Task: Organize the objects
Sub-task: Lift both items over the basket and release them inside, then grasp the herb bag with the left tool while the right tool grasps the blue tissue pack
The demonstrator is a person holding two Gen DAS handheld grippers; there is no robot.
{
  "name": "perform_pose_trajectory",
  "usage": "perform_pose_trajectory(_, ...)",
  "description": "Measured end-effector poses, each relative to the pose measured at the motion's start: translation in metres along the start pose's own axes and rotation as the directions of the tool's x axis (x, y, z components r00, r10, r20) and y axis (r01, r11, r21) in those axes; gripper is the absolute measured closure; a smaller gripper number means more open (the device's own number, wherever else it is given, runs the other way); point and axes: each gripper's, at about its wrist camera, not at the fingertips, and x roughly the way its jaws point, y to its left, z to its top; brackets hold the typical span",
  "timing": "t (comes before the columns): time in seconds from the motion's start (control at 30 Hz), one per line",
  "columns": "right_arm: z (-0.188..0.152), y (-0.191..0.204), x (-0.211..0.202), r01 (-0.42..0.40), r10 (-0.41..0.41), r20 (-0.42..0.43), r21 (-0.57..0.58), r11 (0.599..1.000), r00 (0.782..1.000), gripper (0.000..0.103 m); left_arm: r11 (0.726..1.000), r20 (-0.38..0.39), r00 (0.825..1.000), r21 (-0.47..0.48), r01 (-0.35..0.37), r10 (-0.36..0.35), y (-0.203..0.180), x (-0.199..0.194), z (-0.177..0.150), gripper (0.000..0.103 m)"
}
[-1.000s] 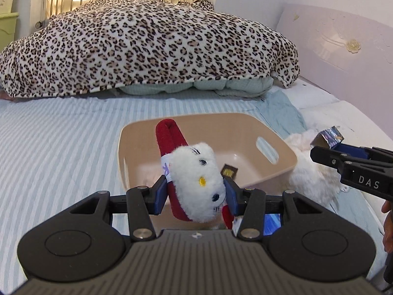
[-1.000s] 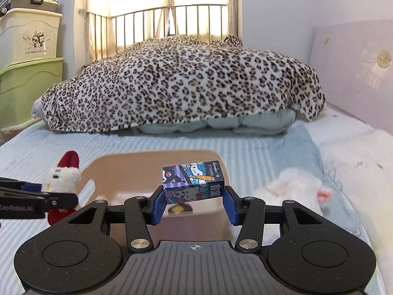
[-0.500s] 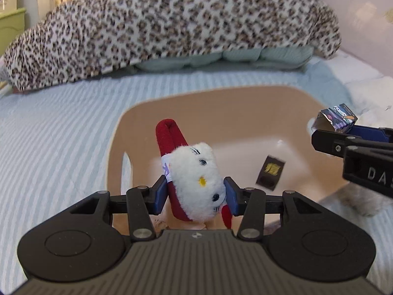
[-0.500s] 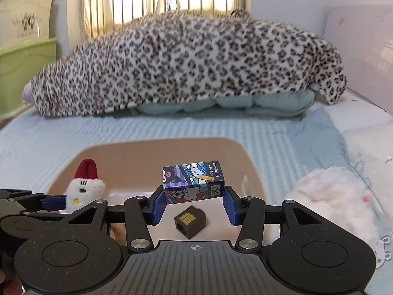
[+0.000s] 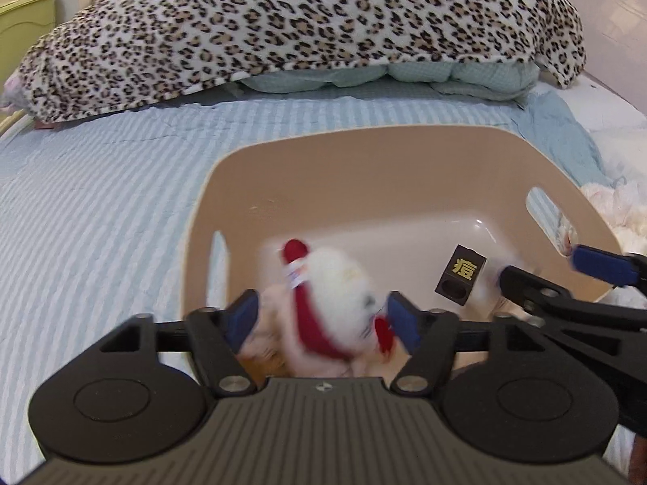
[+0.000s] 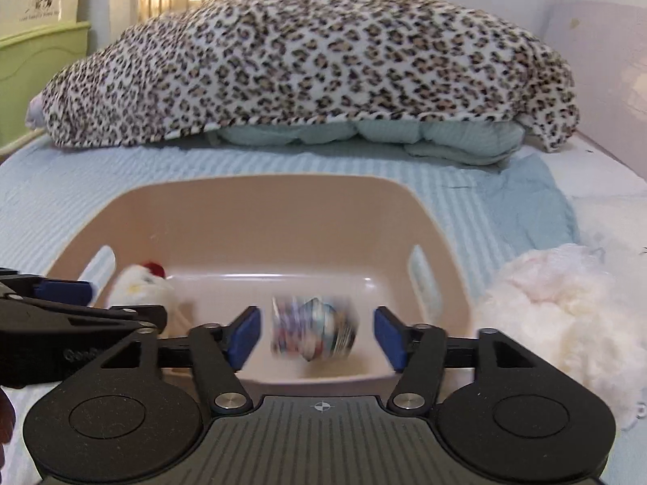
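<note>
Your left tool (image 5: 319, 319) and right tool (image 6: 313, 333) both stand apart; blurred white-and-red plush toy (image 5: 337, 303) and printed cardboard box (image 6: 315, 333) sit loose over the beige plastic basket (image 6: 242, 202).

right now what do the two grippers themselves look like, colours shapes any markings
Both are matte black plastic with blue pads on the fingers, silver screws at the pivots, two round discs, and a ribbed grey body bearing a small crosshair mark. The left gripper shows faint raised lettering on its side. No cables or sleeves visible.
</note>
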Motion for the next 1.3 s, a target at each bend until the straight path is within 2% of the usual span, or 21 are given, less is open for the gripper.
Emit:
perform_pose_trajectory(0.03, -0.001, -0.003, -0.008, 0.007, -0.007, 0.013, -0.001, 1.000, 1.000, 0.023, 1.000, 0.003, 1.000, -0.006, 0.012, -0.012, 0.002, -0.006, 0.001, 0.027)
perform_pose_trajectory(0.1, -0.002, -0.009, -0.020, 0.028, -0.028, 0.034, -0.003, 1.000, 0.999, 0.022, 1.000, 0.014, 1.000, -0.015, 0.023, -0.023, 0.005, -0.018, 0.001, 0.025)
perform_pose_trajectory(0.2, -0.005, -0.021, -0.040, 0.030, -0.032, 0.039, 0.038, 0.999, 0.999, 0.014, 0.999, 0.044, 0.999, -0.026, 0.024, -0.022, 0.010, -0.035, -0.006, 0.015)
perform_pose_trajectory(0.3, -0.011, -0.028, -0.059, 0.018, -0.021, 0.043, 0.065, 0.998, 0.999, 0.012, 0.999, 0.054, 0.998, -0.029, 0.028, -0.027, 0.012, -0.048, -0.015, 0.014)
perform_pose_trajectory(0.43, -0.021, -0.028, -0.083, 0.019, -0.021, 0.051, 0.037, 0.999, 0.998, 0.006, 0.999, 0.044, 0.998, -0.017, 0.034, -0.033, 0.010, -0.063, -0.027, 0.011)
perform_pose_trajectory(0.53, -0.033, -0.028, -0.092, 0.011, -0.012, 0.037, 0.023, 1.000, 0.999, 0.006, 0.999, 0.032, 0.999, -0.023, 0.045, -0.044, 0.010, -0.069, -0.042, 0.010)
perform_pose_trajectory(0.77, -0.060, -0.029, -0.092, 0.002, -0.001, -0.037, 0.010, 1.000, 0.999, 0.006, 0.998, -0.025, 0.998, 0.003, 0.056, -0.056, 0.001, -0.064, -0.073, 0.010)
perform_pose_trajectory(0.97, -0.083, -0.035, -0.075, 0.003, 0.000, -0.107, 0.029, 1.000, 0.994, 0.006, 0.998, -0.090, 0.994, 0.005, 0.070, -0.069, -0.005, -0.045, -0.094, 0.010)
perform_pose_trajectory(1.17, -0.097, -0.037, -0.059, -0.010, 0.018, -0.153, 0.053, 0.999, 0.988, 0.006, 0.997, -0.109, 0.992, 0.022, 0.072, -0.070, -0.010, -0.031, -0.099, 0.010)
perform_pose_trajectory(1.3, -0.100, -0.038, -0.053, -0.018, 0.027, -0.153, 0.060, 0.998, 0.988, 0.006, 0.996, -0.094, 0.991, -0.006, 0.094, -0.094, -0.010, -0.027, -0.095, 0.010)
